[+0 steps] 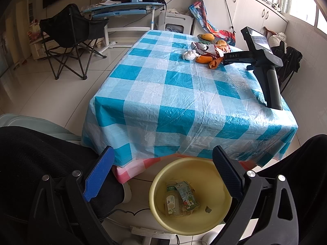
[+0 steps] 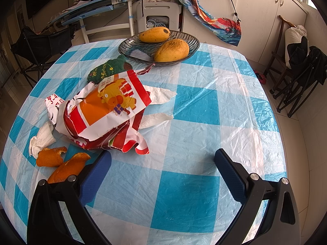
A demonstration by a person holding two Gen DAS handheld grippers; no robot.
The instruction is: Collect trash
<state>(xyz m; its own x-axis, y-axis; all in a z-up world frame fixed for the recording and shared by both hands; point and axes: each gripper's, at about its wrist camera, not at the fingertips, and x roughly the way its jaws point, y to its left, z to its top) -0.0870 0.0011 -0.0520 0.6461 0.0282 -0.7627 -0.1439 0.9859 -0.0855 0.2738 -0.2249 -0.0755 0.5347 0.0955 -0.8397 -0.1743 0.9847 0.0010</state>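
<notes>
A yellow plastic basin (image 1: 163, 175) is serving as the bin on the floor at the near end of the table, and it is already holding a small clear bottle (image 1: 171, 201), a flattened drink carton (image 1: 187, 197) and a scrap of something dark. So the collecting looks partly done, by my judgement, with most of the litter still waiting on the table top.

That litter is lying toward the far side of the blue-and-white checked plastic tablecloth (image 2: 194, 194): a torn, crumpled red-and-orange snack wrapper (image 2: 106, 110) with a glossy printed face, two curled orange peels (image 2: 61, 161) with a dull pitted skin, a twisted white tissue (image 2: 40, 138) at the left, and a flat sheet of embossed paper towel (image 2: 157, 106) poking out from under the wrapper. A green knitted item (image 2: 108, 69) and a ribbed glass dish (image 2: 190, 42) carrying two mangoes (image 2: 171, 50) are sitting just beyond; these are probably not trash.

The right gripper (image 2: 163, 163) is hovering over the cloth with its jaws spread wide and empty, its left finger just beside the wrapper and peels. The left gripper (image 1: 163, 167) is hanging above the basin, jaws likewise wide apart and holding nothing.
</notes>
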